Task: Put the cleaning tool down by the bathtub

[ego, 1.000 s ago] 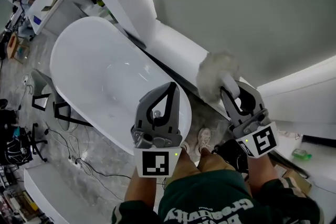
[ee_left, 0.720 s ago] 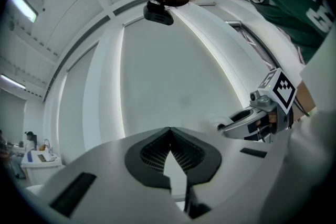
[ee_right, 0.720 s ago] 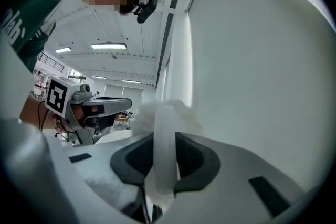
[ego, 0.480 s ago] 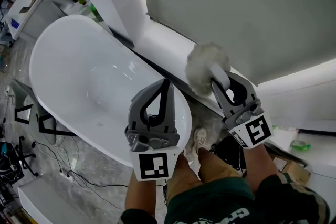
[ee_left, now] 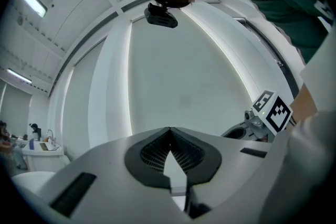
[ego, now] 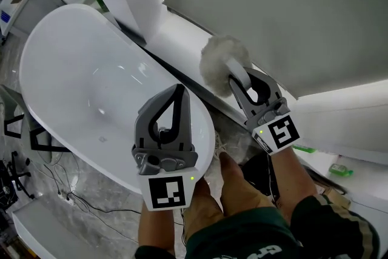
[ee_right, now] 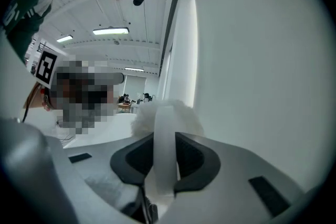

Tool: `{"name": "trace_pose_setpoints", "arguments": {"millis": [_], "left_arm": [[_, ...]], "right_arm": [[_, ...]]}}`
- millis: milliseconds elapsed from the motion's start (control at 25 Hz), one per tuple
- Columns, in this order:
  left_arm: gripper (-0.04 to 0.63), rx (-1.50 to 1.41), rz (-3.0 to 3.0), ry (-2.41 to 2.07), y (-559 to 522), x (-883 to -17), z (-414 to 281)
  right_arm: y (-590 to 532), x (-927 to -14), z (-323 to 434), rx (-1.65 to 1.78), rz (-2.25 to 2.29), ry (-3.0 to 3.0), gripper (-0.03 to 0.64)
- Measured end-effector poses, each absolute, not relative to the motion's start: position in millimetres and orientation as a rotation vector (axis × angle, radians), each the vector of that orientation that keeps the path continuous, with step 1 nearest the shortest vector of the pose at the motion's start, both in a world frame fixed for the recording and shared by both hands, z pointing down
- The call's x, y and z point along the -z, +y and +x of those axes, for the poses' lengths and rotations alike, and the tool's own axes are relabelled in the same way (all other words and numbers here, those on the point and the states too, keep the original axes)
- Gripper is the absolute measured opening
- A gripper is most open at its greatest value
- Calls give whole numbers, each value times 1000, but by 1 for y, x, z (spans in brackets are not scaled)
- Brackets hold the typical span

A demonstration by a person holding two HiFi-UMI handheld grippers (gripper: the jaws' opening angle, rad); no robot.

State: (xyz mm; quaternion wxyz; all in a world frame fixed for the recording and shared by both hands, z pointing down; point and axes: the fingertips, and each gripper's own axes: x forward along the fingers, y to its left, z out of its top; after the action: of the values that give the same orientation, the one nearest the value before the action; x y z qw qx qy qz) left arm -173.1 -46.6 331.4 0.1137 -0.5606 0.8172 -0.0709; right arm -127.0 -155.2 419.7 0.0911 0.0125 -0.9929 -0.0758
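The cleaning tool (ego: 223, 63) is a fluffy white brush head on a white handle (ee_right: 165, 157). My right gripper (ego: 237, 78) is shut on that handle, and the brush head (ee_right: 169, 119) sticks out past the jaws, over the white ledge (ego: 182, 39) behind the bathtub. The white oval bathtub (ego: 79, 88) fills the left of the head view. My left gripper (ego: 177, 94) hangs above the tub's near end with its jaws shut and nothing between them; its tips (ee_left: 169, 129) meet in the left gripper view.
A grey wall (ego: 273, 9) rises behind the ledge. Cables and black stands (ego: 36, 136) lie on the marble floor left of the tub. The person's shoes (ego: 221, 151) stand between tub and ledge. A green bottle (ego: 341, 171) lies at the right.
Both grippers and the brush have shifted up and left in the head view, and the tub now reaches further towards the left edge. The right gripper's hold on the handle is unchanged.
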Motion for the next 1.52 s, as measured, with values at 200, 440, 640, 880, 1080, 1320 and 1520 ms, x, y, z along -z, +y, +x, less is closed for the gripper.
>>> {"name": "trace_pose_setpoints", "arguments": {"millis": [200, 440, 640, 880, 1080, 1320, 1520], "left_arm": [[5, 206, -1628, 2469, -55, -344, -184], [5, 230, -1593, 2542, -81, -369, -187], [5, 236, -1569, 2590, -104, -391, -191], [6, 247, -1552, 2633, -116, -411, -210], [5, 284, -1542, 2677, -116, -430, -214], [5, 282, -1564, 2691, -123, -440, -219], [6, 257, -1553, 2706, -126, -447, -226]], "right_arm": [[-171, -457, -150, 120, -31, -2905, 97], [-198, -496, -171, 109, -77, -2815, 97], [-222, -535, -187, 107, -123, -2753, 97], [-239, -581, -222, 109, -159, -2664, 97], [-248, -616, -239, 72, -180, -2596, 97], [-257, -649, -248, 21, -201, -2522, 97], [-262, -681, -251, 4, -197, -2452, 97]]}}
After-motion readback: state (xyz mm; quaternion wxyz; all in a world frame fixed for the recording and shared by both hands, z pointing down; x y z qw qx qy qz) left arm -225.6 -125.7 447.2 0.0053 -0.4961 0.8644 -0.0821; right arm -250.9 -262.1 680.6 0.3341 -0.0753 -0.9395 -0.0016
